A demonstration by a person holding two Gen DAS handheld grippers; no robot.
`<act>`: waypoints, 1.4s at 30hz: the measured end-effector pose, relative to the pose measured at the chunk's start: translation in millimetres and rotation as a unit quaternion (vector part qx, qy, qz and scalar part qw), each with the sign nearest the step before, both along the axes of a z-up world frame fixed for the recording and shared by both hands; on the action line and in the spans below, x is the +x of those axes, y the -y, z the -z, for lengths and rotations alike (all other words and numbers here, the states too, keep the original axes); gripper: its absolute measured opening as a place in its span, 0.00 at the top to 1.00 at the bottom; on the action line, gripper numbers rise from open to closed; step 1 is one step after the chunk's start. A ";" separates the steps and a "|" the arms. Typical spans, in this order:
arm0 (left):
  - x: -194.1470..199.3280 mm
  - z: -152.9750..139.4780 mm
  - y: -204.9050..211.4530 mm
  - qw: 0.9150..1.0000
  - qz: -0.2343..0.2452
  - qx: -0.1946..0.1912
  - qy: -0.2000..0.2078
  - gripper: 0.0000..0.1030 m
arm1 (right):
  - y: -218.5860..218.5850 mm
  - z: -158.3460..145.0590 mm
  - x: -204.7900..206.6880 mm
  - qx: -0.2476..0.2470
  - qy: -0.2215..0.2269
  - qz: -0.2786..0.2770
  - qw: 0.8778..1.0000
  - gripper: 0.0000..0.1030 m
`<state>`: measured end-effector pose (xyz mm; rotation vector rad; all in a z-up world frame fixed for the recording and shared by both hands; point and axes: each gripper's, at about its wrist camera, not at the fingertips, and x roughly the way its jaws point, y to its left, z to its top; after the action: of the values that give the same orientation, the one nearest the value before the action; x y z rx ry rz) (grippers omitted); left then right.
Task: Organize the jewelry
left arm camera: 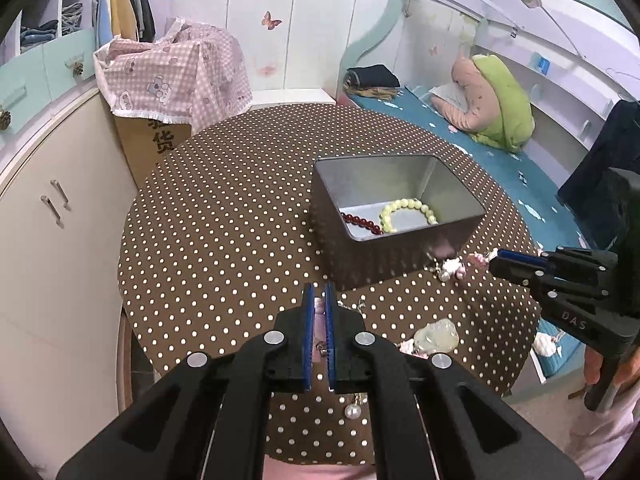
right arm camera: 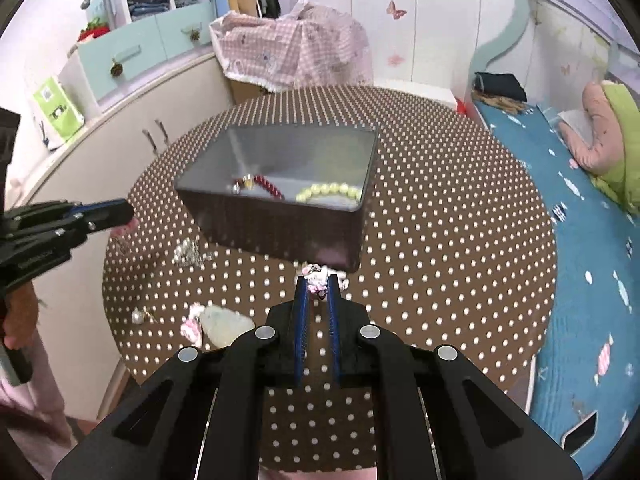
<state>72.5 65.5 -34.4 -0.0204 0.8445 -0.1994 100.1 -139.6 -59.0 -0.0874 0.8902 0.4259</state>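
A grey metal box (left arm camera: 404, 254) (right arm camera: 280, 228) stands on the round polka-dot table (left arm camera: 224, 224) (right arm camera: 440, 216). Inside lie a red bead bracelet (left arm camera: 362, 222) (right arm camera: 269, 185) and a pale green bead bracelet (left arm camera: 408, 212) (right arm camera: 328, 191). My left gripper (left arm camera: 319, 300) (right arm camera: 130, 214) is shut on a pink jewelry piece (left arm camera: 319, 307) (right arm camera: 127, 227), left of the box. My right gripper (right arm camera: 318, 286) (left arm camera: 494, 260) is shut on a pink-and-white charm bracelet (right arm camera: 316, 278) (left arm camera: 454, 266) by the box's near wall. A pale jade pendant (left arm camera: 434, 336) (right arm camera: 226, 322), a pearl earring (left arm camera: 353, 410) (right arm camera: 138, 315) and a silver piece (right arm camera: 188, 254) lie on the table.
A pink checked cloth covers a cardboard box (left arm camera: 176, 76) (right arm camera: 296, 46) behind the table. A white cabinet (left arm camera: 48, 216) (right arm camera: 132, 132) stands to the left. A bed with a blue sheet (left arm camera: 472, 136) (right arm camera: 592, 240) runs along the right.
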 end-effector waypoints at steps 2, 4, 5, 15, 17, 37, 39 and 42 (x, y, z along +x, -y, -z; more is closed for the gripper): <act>3.2 -2.2 1.8 1.000 0.003 -0.003 0.003 0.96 | -0.5 -6.8 3.1 0.005 0.008 0.000 1.000 0.90; 5.0 -6.1 3.8 1.000 0.008 -0.006 0.011 0.96 | -0.2 -14.8 5.7 0.012 0.019 0.002 1.000 0.90; 6.1 -9.2 5.2 1.000 0.010 -0.007 0.017 0.96 | -0.2 -18.9 7.8 0.017 0.024 0.002 1.000 0.90; 28.3 -31.1 13.1 0.999 0.016 -0.007 0.047 0.96 | -5.5 -44.9 36.0 0.040 0.053 0.000 0.998 0.90; 34.0 -35.1 14.6 0.998 0.016 -0.007 0.052 0.96 | -6.7 -46.9 40.8 0.045 0.054 -0.001 0.997 0.90; 34.6 -17.4 9.6 1.000 0.002 0.002 0.029 0.96 | 11.1 21.7 11.3 0.034 -0.058 -0.020 0.998 0.87; 32.3 -12.2 6.5 1.000 0.002 -0.002 0.022 0.96 | 5.9 31.0 10.2 0.027 -0.068 -0.025 0.997 0.88; 28.3 -4.7 3.4 1.000 -0.001 -0.004 0.012 0.96 | 4.1 35.9 10.1 0.023 -0.070 -0.020 0.997 0.88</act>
<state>100.8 62.1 -29.7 -0.0261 0.8207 -0.1998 110.2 -143.7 -94.9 -0.0327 1.0173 0.4949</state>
